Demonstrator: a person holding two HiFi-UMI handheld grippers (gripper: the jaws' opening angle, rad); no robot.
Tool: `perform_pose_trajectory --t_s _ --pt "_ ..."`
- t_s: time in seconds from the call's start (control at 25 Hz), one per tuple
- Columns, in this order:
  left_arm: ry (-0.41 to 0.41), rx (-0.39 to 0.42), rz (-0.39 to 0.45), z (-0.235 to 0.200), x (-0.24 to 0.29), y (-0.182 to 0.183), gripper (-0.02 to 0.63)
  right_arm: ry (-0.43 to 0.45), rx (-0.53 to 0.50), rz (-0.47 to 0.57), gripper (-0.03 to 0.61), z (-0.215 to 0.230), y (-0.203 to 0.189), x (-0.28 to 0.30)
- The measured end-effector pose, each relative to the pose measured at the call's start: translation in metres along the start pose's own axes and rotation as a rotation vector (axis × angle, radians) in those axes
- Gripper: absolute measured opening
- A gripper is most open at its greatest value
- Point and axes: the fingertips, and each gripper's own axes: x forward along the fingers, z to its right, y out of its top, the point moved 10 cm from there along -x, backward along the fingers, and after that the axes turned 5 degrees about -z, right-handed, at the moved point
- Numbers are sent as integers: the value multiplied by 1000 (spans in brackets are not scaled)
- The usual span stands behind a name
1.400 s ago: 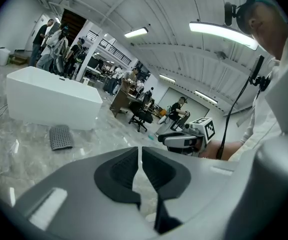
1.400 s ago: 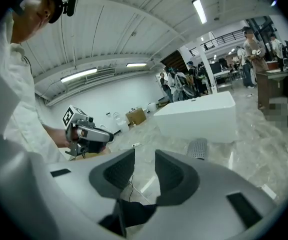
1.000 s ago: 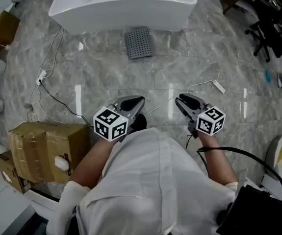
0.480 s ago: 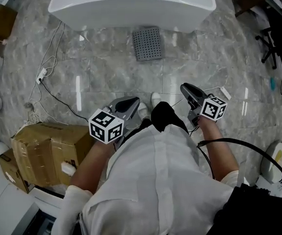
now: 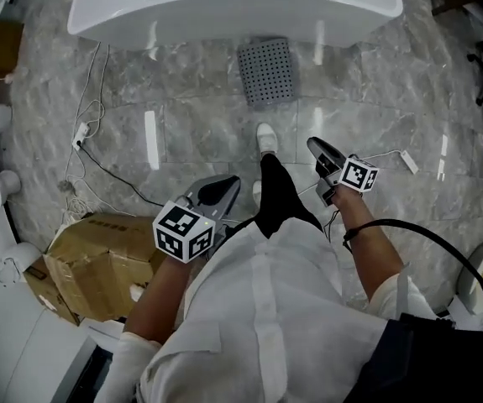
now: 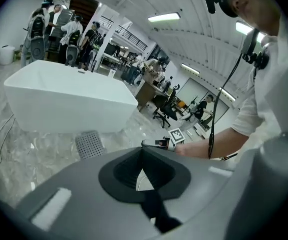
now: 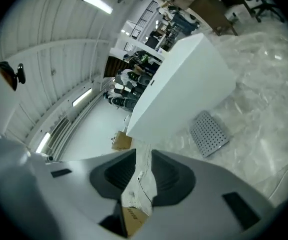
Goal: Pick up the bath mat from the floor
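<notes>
Bath mat flat by tub, L tool closed — R tool parted

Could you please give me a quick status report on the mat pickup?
Left gripper shut, empty; right gripper slightly open, empty. Bath mat flat on floor by bathtub, untouched, ahead of both. Only the person's shoe between.

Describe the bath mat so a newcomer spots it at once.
Find the big white bathtub at the top of the head view. On the marble floor just in front of its near wall lies the bath mat. It is the only dark grey square dotted with holes.
</notes>
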Motion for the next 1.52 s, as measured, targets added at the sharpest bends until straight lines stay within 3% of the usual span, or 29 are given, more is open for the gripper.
perform_pose_trajectory --t_s 0.2,0.4,0.68,0.88,1.0,1.32,1.52 --pt "-10 21 -81 -44 53 52 6 -25 200 -4 95 90 5 56" --pt "-41 26 -160 -92 119 68 6 -79 291 -10 95 180 -1 113" --pt "-120 -19 -229 -144 191 57 6 -131 368 6 95 299 -25 181" --pt "-118 -50 -244 -179 236 42 6 -159 379 3 97 376 -43 226" --pt "-136 -87 -268 -200 259 24 6 -171 395 8 97 409 -62 247" --pt "-142 -85 -289 -255 304 -13 6 -198 493 109 104 492 -95 288" --pt "-136 -91 -304 -271 317 -27 6 -114 532 204 107 512 -98 308"
